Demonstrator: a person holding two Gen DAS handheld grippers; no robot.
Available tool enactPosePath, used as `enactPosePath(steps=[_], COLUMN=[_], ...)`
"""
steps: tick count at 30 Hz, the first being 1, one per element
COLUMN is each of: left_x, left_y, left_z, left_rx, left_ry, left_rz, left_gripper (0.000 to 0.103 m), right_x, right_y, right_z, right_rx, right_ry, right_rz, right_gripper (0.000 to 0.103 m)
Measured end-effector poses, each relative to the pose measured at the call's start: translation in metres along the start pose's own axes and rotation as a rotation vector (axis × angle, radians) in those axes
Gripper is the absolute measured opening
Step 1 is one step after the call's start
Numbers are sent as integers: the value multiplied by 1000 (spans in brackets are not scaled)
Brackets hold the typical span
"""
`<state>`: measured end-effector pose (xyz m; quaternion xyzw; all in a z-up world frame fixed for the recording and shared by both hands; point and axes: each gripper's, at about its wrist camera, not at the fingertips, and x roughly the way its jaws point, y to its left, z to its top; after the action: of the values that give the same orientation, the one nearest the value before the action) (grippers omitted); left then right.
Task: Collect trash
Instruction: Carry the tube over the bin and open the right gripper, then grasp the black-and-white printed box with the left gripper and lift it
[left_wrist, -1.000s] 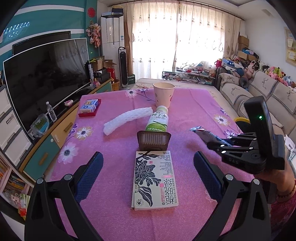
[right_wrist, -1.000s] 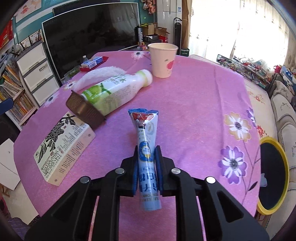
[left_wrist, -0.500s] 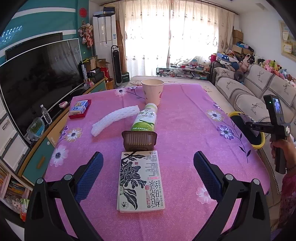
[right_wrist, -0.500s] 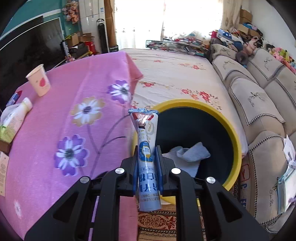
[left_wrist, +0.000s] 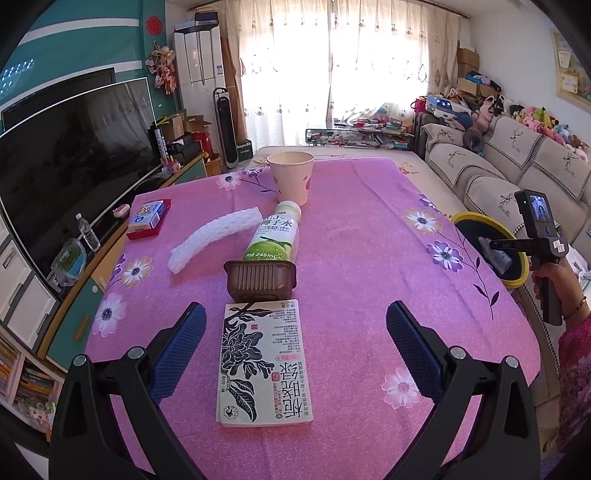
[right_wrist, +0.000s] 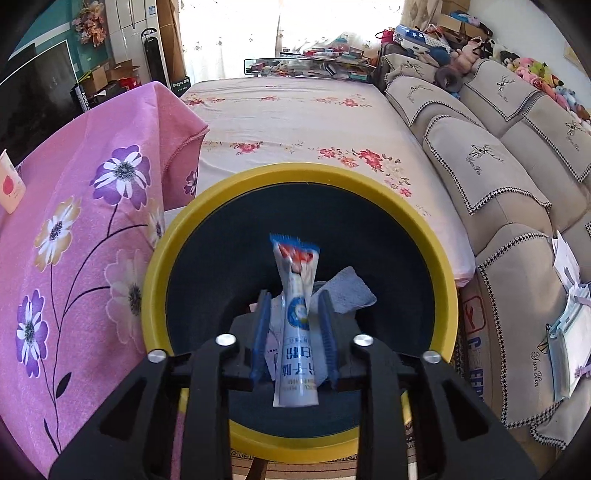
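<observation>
My right gripper (right_wrist: 293, 332) hangs over the yellow-rimmed bin (right_wrist: 295, 173); its jaws have parted and the blue-white wrapper tube (right_wrist: 297, 317) stands loose between them, touching neither pad. Crumpled tissue (right_wrist: 347, 291) lies in the bin. My left gripper (left_wrist: 295, 343) is open above the pink table, straddling a flat printed carton (left_wrist: 264, 362). Beyond it lie a brown plastic tray (left_wrist: 260, 278), a green-labelled bottle (left_wrist: 275, 232) on its side, a white foam sleeve (left_wrist: 214, 240) and an upright paper cup (left_wrist: 291, 173). The right gripper (left_wrist: 498, 251) and bin (left_wrist: 513, 282) show at the table's right edge.
A red-and-blue box (left_wrist: 147, 219) lies at the table's left. A TV (left_wrist: 70, 155) and cabinet stand left of the table. A sofa (right_wrist: 498, 155) runs along the right, a floral-sheeted bed (right_wrist: 295, 122) behind the bin.
My right gripper swung from the table to over the bin with the wrapper, then opened its jaws, releasing the wrapper. The left gripper drew back slightly and stayed open.
</observation>
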<state>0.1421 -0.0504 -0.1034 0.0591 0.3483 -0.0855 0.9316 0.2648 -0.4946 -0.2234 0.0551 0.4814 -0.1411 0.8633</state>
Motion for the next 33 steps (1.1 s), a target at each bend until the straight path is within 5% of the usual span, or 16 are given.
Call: enactPosePath(steps=[19,33], left_x=[32,83], left_y=[19,33], left_z=[-17,-30], left_rx=[-55,-54], left_ry=[107,212], left_rz=[13,56], left_gripper=[96,96], right_x=[-94,-118], right_y=[23,47], right_z=[-51,-60], right_rx=[11,-28], right_ry=[-183,-200], right_rz=[106,169], right_gripper=[57,60])
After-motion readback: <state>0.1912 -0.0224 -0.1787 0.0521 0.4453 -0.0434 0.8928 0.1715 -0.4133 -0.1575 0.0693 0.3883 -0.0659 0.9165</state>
